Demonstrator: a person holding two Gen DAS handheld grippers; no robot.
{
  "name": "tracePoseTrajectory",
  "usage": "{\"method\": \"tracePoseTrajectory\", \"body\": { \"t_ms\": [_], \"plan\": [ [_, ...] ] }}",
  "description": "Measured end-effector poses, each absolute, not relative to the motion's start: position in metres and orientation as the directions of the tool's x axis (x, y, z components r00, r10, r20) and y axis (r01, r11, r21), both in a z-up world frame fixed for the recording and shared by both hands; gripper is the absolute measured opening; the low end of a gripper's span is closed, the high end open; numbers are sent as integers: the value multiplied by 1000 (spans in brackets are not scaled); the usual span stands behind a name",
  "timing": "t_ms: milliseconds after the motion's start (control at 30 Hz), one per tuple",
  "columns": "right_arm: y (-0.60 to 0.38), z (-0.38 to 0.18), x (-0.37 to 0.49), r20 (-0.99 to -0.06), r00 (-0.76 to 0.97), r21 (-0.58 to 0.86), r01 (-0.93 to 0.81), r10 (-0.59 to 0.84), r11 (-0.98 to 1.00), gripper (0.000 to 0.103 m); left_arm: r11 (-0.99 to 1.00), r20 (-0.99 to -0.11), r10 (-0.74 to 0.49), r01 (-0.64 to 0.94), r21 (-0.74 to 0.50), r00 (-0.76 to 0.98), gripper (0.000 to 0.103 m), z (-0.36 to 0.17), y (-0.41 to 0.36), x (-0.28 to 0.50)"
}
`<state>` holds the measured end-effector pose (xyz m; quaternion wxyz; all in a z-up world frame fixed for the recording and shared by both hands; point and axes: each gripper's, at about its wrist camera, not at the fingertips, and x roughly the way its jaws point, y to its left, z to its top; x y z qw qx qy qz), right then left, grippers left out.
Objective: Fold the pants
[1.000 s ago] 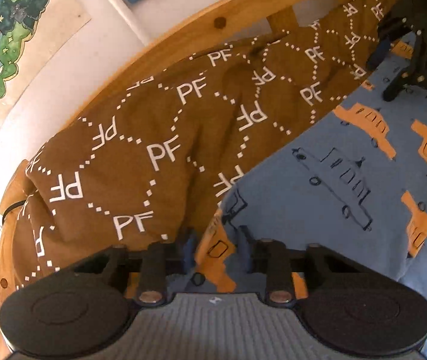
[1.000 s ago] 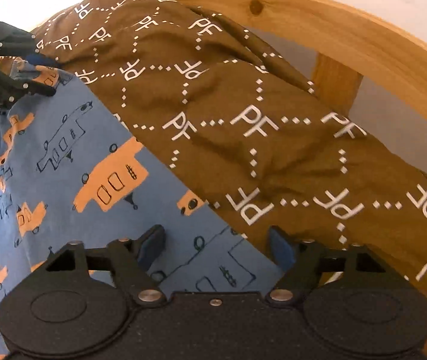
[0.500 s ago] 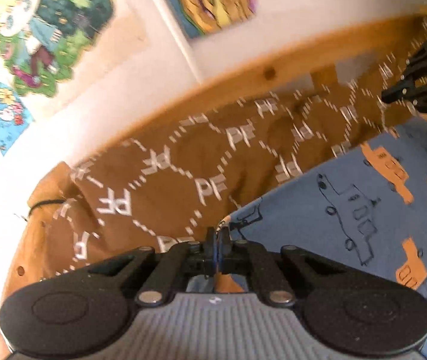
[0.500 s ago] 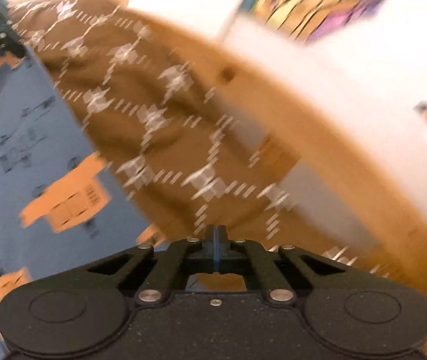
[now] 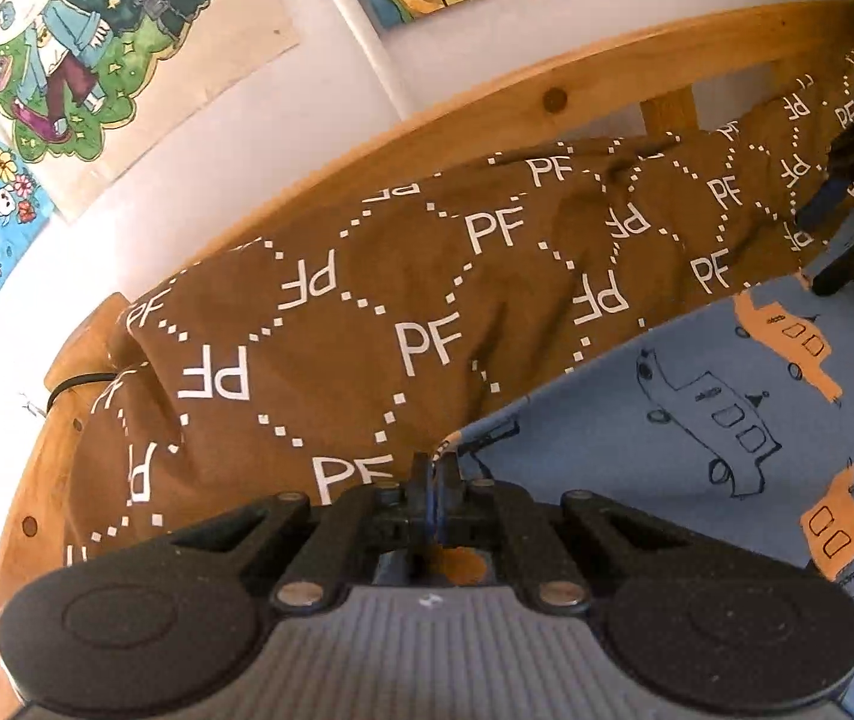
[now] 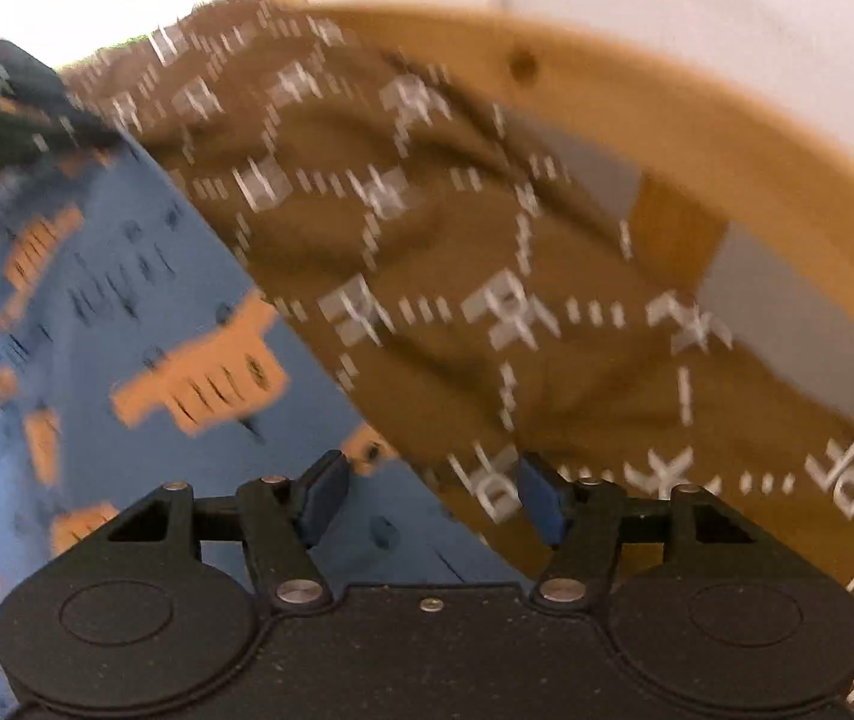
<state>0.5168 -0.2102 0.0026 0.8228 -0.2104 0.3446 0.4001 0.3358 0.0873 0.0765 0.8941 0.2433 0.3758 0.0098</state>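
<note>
The blue car-print pants (image 5: 727, 396) lie spread on the bed against a brown PF-print duvet (image 5: 415, 300). My left gripper (image 5: 433, 480) is clamped on their corner. My right gripper (image 6: 433, 498) is opening, nothing between its pads. Next: regrasp the opposite corner, then fold.

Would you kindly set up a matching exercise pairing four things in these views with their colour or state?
Things:
1. left gripper
2. right gripper
3. pants
4. blanket

Descriptions:
A. brown with white letters
B. shut on a corner of cloth
C. blue with orange cars
D. jaws apart and opening, gripping nothing

Pairs: 1-B, 2-D, 3-C, 4-A
</note>
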Motion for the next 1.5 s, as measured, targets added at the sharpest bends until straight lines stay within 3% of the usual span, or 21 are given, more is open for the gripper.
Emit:
{"method": "tracePoseTrajectory", "body": {
  "t_ms": [67,200,233,467,633,767,967,1100,1167,1200,1233,1300,1500],
  "plan": [
    [-210,-3,516,-726,445,-46,-792,524,609,60,878,-666,201,169,448,718,1,75,87,336],
    [-201,-6,502,-748,392,-33,-828,536,560,13,879,-667,198,171,446,718,1,74,88,334],
    [-198,-7,496,-748,401,-57,-832,528,551,9,879,-666,198,170,445,720,1,74,88,334],
    [-186,0,464,-692,533,-207,-793,487,573,0,875,-643,200,160,457,740,1,81,86,327],
    [-176,21,457,-566,694,-360,-693,444,624,0,890,-605,218,98,445,766,1,92,87,330],
    [-164,41,471,-479,772,-404,-617,419,676,0,894,-594,261,42,446,761,1,92,90,338],
    [-134,14,493,-522,774,-432,-602,359,671,0,900,-633,296,14,436,716,3,79,100,354],
    [-134,8,499,-519,771,-408,-604,370,684,3,908,-643,267,37,418,718,11,78,103,354],
    [-143,15,499,-524,750,-375,-630,405,680,10,923,-644,230,46,382,730,43,84,108,351],
    [-147,19,498,-525,739,-359,-642,421,678,28,925,-631,228,38,378,742,70,87,111,348],
    [-150,22,497,-524,729,-340,-653,440,677,46,926,-616,228,28,377,754,82,91,114,345],
    [-160,29,495,-515,705,-303,-682,488,666,58,932,-600,199,40,361,775,83,98,120,339],
    [-154,26,493,-544,667,-310,-724,509,617,66,944,-645,78,153,294,760,87,107,130,329]
  ]
}}
